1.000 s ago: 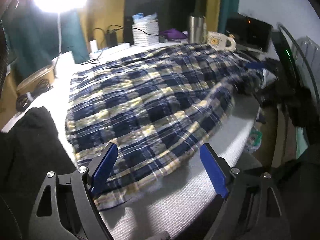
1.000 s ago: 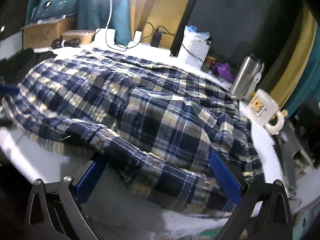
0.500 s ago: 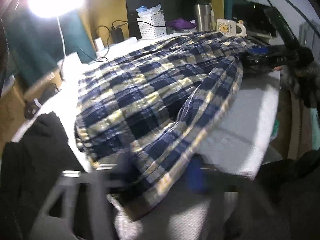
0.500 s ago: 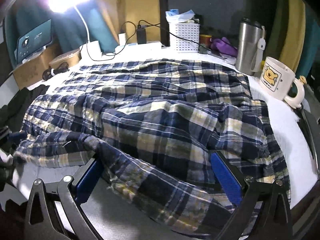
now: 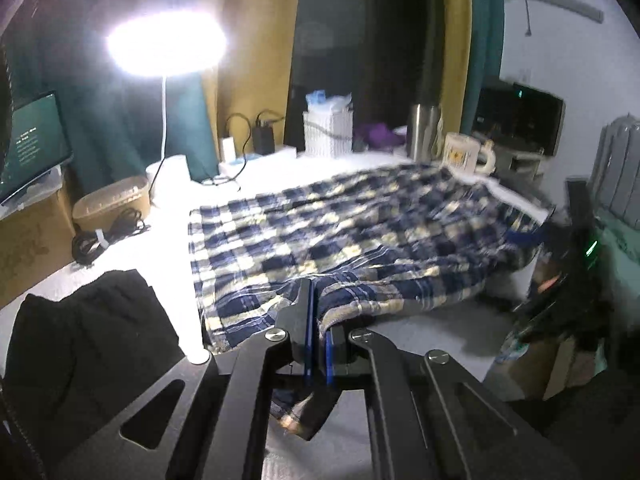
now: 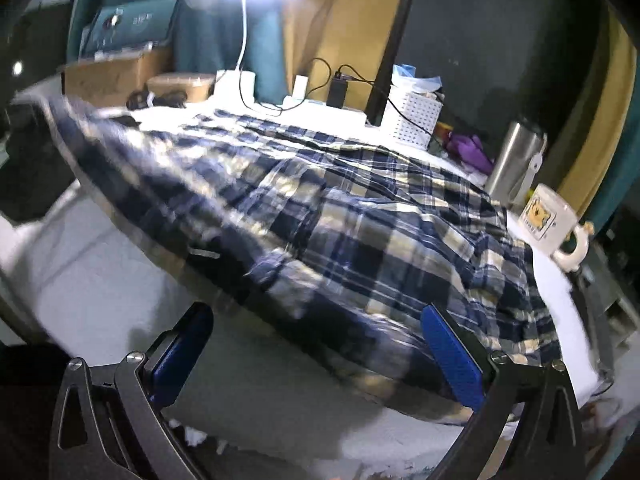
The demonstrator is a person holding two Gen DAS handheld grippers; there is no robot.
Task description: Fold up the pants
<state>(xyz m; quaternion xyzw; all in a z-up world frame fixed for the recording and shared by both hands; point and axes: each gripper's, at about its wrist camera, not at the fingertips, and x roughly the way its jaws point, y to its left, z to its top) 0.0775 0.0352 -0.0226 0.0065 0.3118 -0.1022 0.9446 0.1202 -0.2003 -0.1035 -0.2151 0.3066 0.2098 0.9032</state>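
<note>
On white table (image 5: 420, 332), L hand-held gripper (image 5: 316, 320) clamping plaid pants (image 5: 360, 232), hem raised

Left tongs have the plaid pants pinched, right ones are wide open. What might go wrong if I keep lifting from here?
1. The left tongs pinch only a small fold at the edge of the plaid pants; it may slip out.
2. The right tongs are open, nothing gripped, so that side could sag or bunch.
3. The mug and steel tumbler stand close to the far edge of the cloth; dragging it could tip them.
</note>
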